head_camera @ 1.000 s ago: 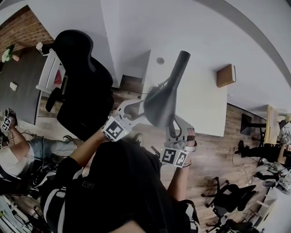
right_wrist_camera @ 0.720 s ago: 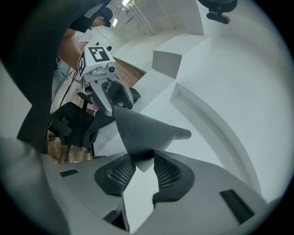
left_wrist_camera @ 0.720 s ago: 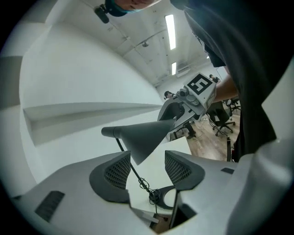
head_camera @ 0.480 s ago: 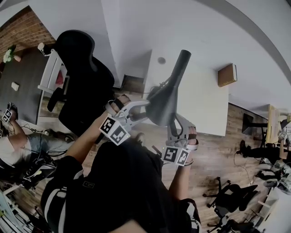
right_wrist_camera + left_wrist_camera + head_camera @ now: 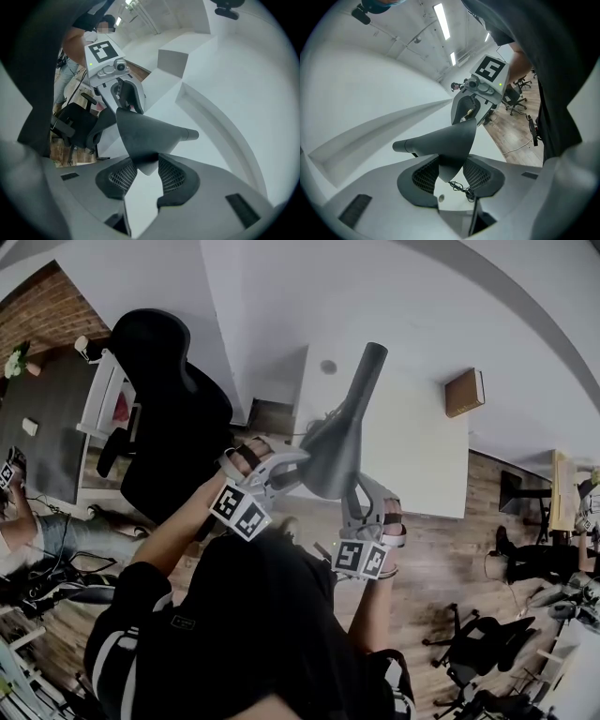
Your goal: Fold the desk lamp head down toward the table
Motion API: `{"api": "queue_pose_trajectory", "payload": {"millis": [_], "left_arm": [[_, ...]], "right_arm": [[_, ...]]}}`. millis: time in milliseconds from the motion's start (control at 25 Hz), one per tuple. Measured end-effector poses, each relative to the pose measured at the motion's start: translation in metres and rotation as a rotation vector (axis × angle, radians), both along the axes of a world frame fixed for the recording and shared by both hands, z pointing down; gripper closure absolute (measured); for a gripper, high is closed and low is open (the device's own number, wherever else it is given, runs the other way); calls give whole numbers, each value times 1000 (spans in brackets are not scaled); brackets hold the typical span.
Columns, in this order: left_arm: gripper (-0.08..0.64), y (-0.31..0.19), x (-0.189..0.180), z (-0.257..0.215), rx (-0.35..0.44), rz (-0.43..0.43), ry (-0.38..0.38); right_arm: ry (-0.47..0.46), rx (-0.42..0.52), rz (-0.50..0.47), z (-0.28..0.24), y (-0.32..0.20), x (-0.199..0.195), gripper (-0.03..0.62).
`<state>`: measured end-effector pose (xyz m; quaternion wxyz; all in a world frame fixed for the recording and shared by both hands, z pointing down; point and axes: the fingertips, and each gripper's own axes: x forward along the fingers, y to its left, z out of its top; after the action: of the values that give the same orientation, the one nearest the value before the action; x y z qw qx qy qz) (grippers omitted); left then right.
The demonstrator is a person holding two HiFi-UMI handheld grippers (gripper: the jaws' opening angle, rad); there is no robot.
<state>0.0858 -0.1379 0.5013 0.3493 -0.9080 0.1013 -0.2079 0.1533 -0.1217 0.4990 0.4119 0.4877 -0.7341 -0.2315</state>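
The dark cone-shaped lamp head (image 5: 333,451) rises above the white table (image 5: 412,446), its neck pointing up and away. My left gripper (image 5: 298,457) meets its wide rim from the left and my right gripper (image 5: 354,486) from below right. In the left gripper view the rim (image 5: 445,140) is wedged between the pads of my left gripper (image 5: 451,174), whose jaws have just been closing on it. In the right gripper view the rim (image 5: 145,133) sits between the pads of my right gripper (image 5: 146,174), whose jaws have just been opening a little while still touching it.
A brown box (image 5: 464,393) lies at the table's far right corner and a small round disc (image 5: 327,367) near its far left. A black office chair (image 5: 169,418) stands left of the table. More chairs (image 5: 469,643) and a seated person (image 5: 56,540) are on the wooden floor.
My left gripper has rolled about its own axis, so the hand strap now shows on top, and it has crept closer to the shade. The right gripper and lamp head have stayed put.
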Motion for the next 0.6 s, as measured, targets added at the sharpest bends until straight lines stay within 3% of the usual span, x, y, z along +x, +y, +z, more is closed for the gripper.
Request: {"api": "queue_pose_trajectory", "payload": {"millis": [600], "left_arm": [[354,-12,5,34,29,0,-43]], "right_arm": [[44,-41,-32,34,-10,3,393]]}}
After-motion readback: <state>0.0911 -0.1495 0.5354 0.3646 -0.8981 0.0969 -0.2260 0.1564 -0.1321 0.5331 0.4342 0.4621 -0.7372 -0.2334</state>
